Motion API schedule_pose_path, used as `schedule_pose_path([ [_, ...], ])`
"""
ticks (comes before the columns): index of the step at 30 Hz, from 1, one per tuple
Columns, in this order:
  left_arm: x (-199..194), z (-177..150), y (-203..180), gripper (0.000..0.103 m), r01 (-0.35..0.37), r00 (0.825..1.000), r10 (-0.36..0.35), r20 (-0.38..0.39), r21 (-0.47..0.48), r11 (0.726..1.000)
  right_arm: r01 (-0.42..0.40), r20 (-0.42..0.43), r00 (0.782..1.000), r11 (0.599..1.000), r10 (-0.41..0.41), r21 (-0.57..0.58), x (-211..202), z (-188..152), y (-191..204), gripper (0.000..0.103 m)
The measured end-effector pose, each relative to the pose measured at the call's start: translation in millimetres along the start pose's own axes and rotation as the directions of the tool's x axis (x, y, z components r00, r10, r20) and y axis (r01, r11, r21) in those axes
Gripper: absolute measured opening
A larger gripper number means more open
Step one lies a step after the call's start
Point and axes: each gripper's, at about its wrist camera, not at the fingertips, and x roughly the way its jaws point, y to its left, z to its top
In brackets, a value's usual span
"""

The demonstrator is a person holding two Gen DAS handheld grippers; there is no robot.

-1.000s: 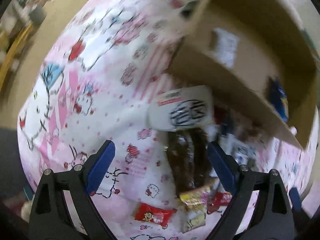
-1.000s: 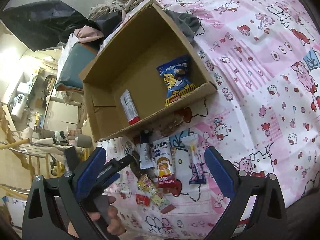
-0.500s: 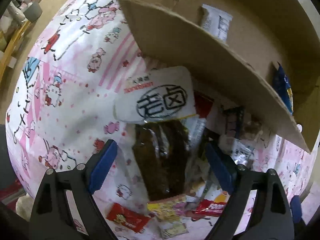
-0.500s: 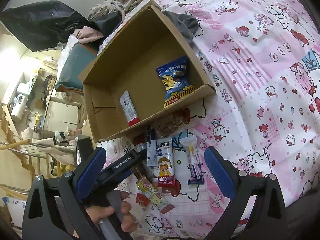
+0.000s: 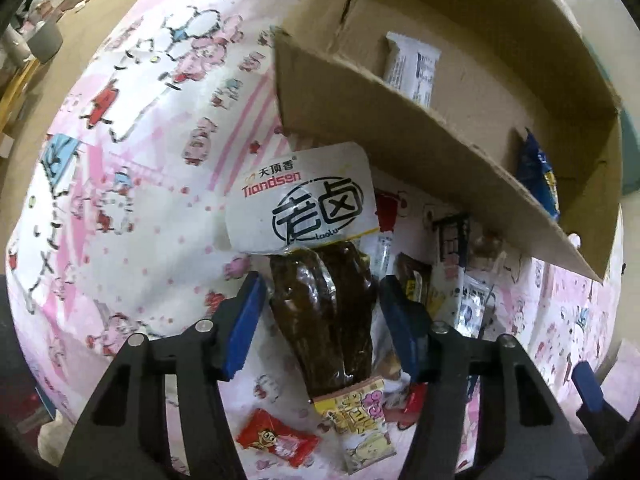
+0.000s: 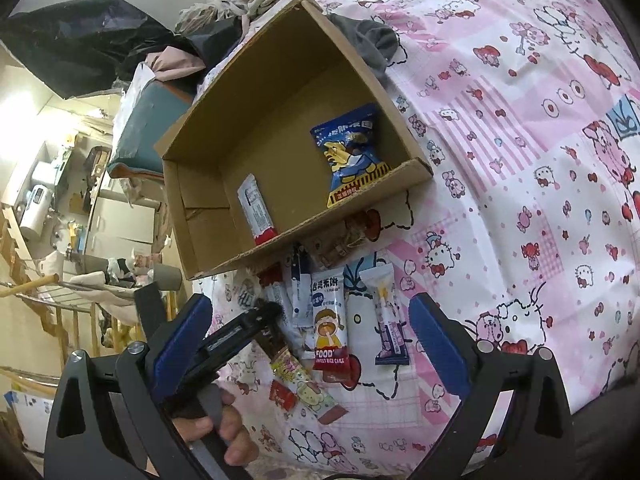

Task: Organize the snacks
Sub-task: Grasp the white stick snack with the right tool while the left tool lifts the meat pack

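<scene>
A cardboard box (image 5: 400, 120) lies on the pink cartoon-print sheet; it also shows in the right wrist view (image 6: 280, 92). Inside are a blue snack bag (image 6: 350, 156) and a white-and-red wrapped bar (image 6: 256, 210). In front of the box lie several loose snacks. My left gripper (image 5: 322, 304) is open, its blue fingers on either side of a dark braised-meat pack with a white label (image 5: 320, 256), apart from it or just touching. My right gripper (image 6: 310, 344) is open and empty, above a rice-cake packet (image 6: 328, 324) and a purple-ended stick pack (image 6: 388, 316).
A red candy (image 5: 276, 440) and a yellow cartoon packet (image 5: 360, 420) lie near the left gripper. Grey clothes (image 6: 368, 40) and a black bag (image 6: 88, 48) sit behind the box. The person's hand (image 6: 224, 432) holds the left gripper. A wooden rack (image 6: 44, 304) stands at left.
My left gripper has moved forward and down, and its fingers have narrowed around the dark meat pack. The right gripper has held nearly still.
</scene>
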Motion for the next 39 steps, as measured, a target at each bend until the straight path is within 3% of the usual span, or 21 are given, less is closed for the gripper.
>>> schedule_pose_path([
  [10, -68, -14, 26, 0.054, 0.083, 0.992, -0.08, 0.098, -0.025, 0.996, 0.016, 0.002, 1.0, 1.0, -0.016, -0.006, 0, -1, -1, 0.101],
  [18, -106, -14, 70, 0.054, 0.068, 0.981, -0.06, 0.184, -0.039, 0.997, 0.078, -0.001, 0.997, 0.997, -0.078, 0.009, 1, 1, -13, 0.1],
  [19, -114, -12, 74, 0.054, 0.079, 0.976, -0.069, 0.207, -0.037, 0.996, 0.097, -0.016, 0.995, 0.995, -0.097, 0.003, 4, 1, -14, 0.097],
  [21, -109, 6, 74, 0.054, 0.086, 0.969, -0.076, 0.234, -0.034, 0.996, 0.15, -0.079, 0.985, 0.988, -0.152, -0.026, 18, -1, -16, 0.072],
  [22, -113, 10, 76, 0.054, 0.086, 0.966, -0.073, 0.249, -0.041, 0.995, 0.185, -0.116, 0.975, 0.982, -0.189, -0.047, 29, -3, -17, 0.07],
  [24, -118, 15, 78, 0.054, 0.105, 0.962, -0.09, 0.257, -0.045, 0.993, 0.235, -0.167, 0.954, 0.968, -0.247, -0.091, 47, -8, -16, 0.055],
  [28, -121, 17, 73, 0.054, 0.088, 0.962, -0.085, 0.258, 0.0, 0.996, 0.315, -0.203, 0.912, 0.926, -0.356, -0.208, 74, -13, -9, 0.047],
  [33, -117, 17, 75, 0.053, 0.102, 0.963, -0.101, 0.251, 0.008, 0.995, 0.412, -0.172, 0.869, 0.87, -0.464, -0.27, 90, -16, -10, 0.031],
  [35, -116, 19, 78, 0.053, 0.104, 0.965, -0.1, 0.242, -0.005, 0.995, 0.436, -0.152, 0.855, 0.845, -0.497, -0.31, 92, -18, -7, 0.017],
  [36, -116, 20, 79, 0.053, 0.104, 0.965, -0.099, 0.241, -0.008, 0.995, 0.442, -0.137, 0.853, 0.836, -0.504, -0.324, 89, -19, -5, 0.017],
  [39, -120, 20, 75, 0.053, 0.102, 0.963, -0.1, 0.252, 0.003, 0.995, 0.411, -0.107, 0.882, 0.861, -0.458, -0.301, 72, -21, 0, 0.016],
])
